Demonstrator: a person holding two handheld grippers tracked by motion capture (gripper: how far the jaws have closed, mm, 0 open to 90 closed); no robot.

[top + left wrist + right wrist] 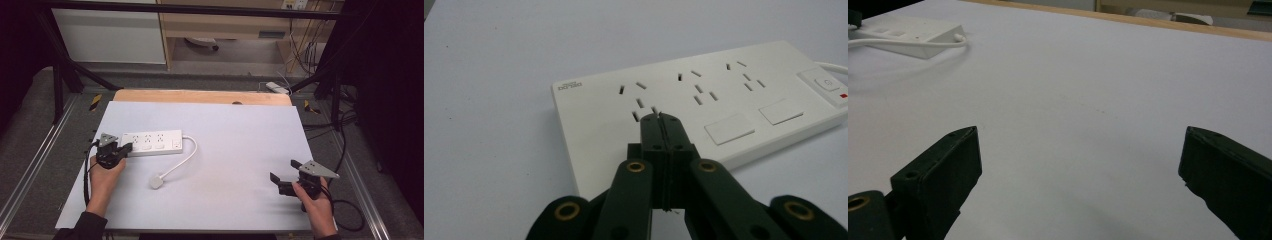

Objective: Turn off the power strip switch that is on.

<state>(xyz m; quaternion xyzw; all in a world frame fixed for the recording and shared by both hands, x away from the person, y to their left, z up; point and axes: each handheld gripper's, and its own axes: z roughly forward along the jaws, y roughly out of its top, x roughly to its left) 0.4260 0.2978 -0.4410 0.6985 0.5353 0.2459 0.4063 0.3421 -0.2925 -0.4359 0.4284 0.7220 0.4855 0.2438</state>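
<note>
- Counter (240,150) is mostly bare, so nothing blocks either hand.
- Power strip (151,142) lies flat near the left edge; looks like rigid, light, smooth plastic that'd probably slide if pushed. Best gripped across its long sides.
- Cord (186,155) curls toward the near edge to the plug (157,182), floppy and draggy.
- Left gripper (659,117): fingers together, tips on the strip's socket face.
- Right gripper (284,176): fingers wide apart near the right corner, holding nothing.

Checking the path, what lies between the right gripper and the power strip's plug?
Bare tabletop, in the high view, from right gripper to plug.
</note>
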